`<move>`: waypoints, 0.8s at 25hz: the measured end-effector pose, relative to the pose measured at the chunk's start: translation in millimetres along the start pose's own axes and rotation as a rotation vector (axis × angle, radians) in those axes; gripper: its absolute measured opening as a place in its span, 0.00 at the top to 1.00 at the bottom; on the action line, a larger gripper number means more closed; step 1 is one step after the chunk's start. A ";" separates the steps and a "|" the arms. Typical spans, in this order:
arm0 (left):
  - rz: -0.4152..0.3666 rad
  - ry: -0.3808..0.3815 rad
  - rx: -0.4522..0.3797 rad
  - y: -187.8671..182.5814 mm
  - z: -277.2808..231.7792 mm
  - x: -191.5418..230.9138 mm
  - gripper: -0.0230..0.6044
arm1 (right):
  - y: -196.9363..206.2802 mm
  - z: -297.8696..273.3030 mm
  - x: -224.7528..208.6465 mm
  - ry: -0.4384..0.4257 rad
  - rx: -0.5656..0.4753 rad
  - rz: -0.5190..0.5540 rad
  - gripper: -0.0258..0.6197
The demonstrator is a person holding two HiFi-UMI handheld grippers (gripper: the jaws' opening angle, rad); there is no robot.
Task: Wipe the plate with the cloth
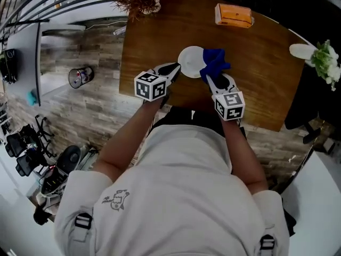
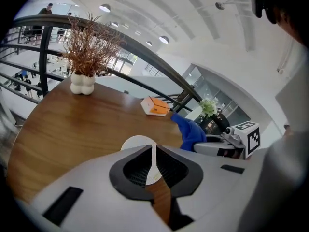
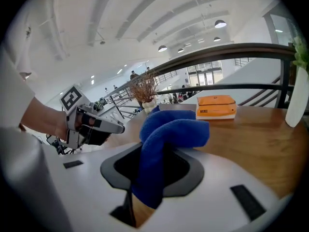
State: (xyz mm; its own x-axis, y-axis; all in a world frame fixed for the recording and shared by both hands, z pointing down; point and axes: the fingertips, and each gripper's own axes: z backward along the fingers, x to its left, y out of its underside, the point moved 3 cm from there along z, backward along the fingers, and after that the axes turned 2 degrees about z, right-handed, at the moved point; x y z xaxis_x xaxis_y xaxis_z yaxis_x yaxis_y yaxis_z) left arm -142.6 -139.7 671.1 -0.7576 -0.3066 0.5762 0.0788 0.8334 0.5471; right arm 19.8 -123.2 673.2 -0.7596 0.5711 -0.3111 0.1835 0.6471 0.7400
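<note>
While the left gripper (image 1: 177,66) pinches the face-up plate (image 1: 190,59), the right gripper (image 1: 210,78) clamps the cloth (image 1: 216,61) lengthwise along its jaws

There is no word or number here that you can read. The orange box (image 1: 233,15), on the counter (image 1: 266,89) beyond the plate (image 1: 191,61) and to its right, carries a small patch of print, too small to make out. The left cube (image 1: 151,86) and the right cube (image 1: 229,105), on the near side of the plate, bear only black-and-white square patterns, no letters. Your shirt (image 1: 176,196), nearer still than the plate, has a small dark drawing (image 1: 116,199) without legible wording.
</note>
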 end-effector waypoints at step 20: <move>0.141 -0.117 0.124 48.6 -51.4 67.9 0.72 | 71.5 -67.8 -41.0 0.000 0.185 -0.026 0.79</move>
State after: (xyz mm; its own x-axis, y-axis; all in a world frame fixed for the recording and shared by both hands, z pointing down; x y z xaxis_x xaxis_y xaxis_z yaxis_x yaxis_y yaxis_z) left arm -156.8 -143.7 768.0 -0.8150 -0.1336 0.5638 0.1148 0.9165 0.3832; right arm 21.8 -134.6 779.3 -0.7653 0.5534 -0.3287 0.2759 0.7434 0.6093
